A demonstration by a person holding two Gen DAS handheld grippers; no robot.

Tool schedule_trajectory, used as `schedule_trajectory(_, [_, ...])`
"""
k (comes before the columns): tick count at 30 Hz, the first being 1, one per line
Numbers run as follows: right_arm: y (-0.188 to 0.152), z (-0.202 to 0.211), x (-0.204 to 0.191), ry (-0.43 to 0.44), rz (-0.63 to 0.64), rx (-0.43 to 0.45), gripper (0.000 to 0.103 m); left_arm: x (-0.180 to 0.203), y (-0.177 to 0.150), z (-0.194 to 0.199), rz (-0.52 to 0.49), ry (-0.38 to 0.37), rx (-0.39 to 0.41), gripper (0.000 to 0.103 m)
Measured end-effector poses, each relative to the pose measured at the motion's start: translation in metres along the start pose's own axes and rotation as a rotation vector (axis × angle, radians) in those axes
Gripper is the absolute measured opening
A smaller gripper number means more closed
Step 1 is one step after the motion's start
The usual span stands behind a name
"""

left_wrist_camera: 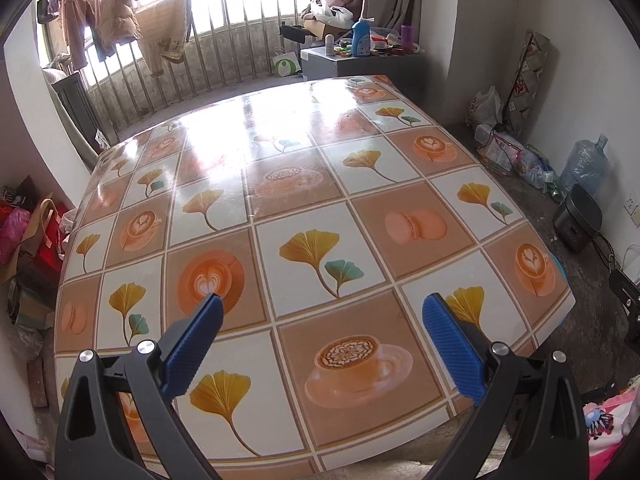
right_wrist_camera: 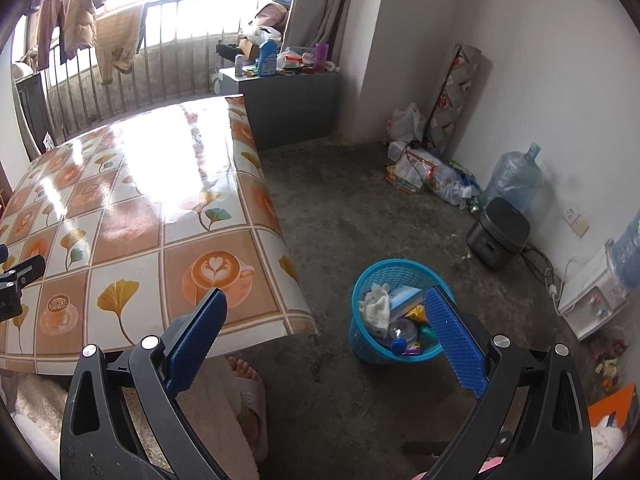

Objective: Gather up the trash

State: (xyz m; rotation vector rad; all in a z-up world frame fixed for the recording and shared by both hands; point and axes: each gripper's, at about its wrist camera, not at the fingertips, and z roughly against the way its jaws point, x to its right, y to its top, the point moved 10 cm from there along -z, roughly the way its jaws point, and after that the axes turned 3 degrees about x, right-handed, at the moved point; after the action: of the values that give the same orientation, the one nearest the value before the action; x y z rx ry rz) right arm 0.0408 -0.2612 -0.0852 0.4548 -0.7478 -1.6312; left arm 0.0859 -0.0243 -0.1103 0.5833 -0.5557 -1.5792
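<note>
- Trash sits in the blue basket on the floor, just past the right end of the counter.
- Inside the basket lie a white cloth, a small box, a clear bottle with a blue cap and some bright wrappers.
- The right gripper hangs above the floor with its fingers spread wide and holding nothing.
- The basket lies ahead of it and a bit to the right, partly behind the right finger.
- The left gripper hovers over the counter with its fingers spread wide too, and holds nothing.
- No trash shows on the counter top in either view.
- The right hand looks much nearer to the basket than the left hand.
- It looks like the picking up is nearly done.
</note>
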Motion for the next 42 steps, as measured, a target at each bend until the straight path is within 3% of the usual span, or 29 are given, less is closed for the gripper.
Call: schedule_trajectory(42, [0.0, 0.0, 0.008, 0.003, -0.013, 0.003, 0.095, 0.007, 0.003, 0.003, -0.004, -0.018, 0.004, 0.098])
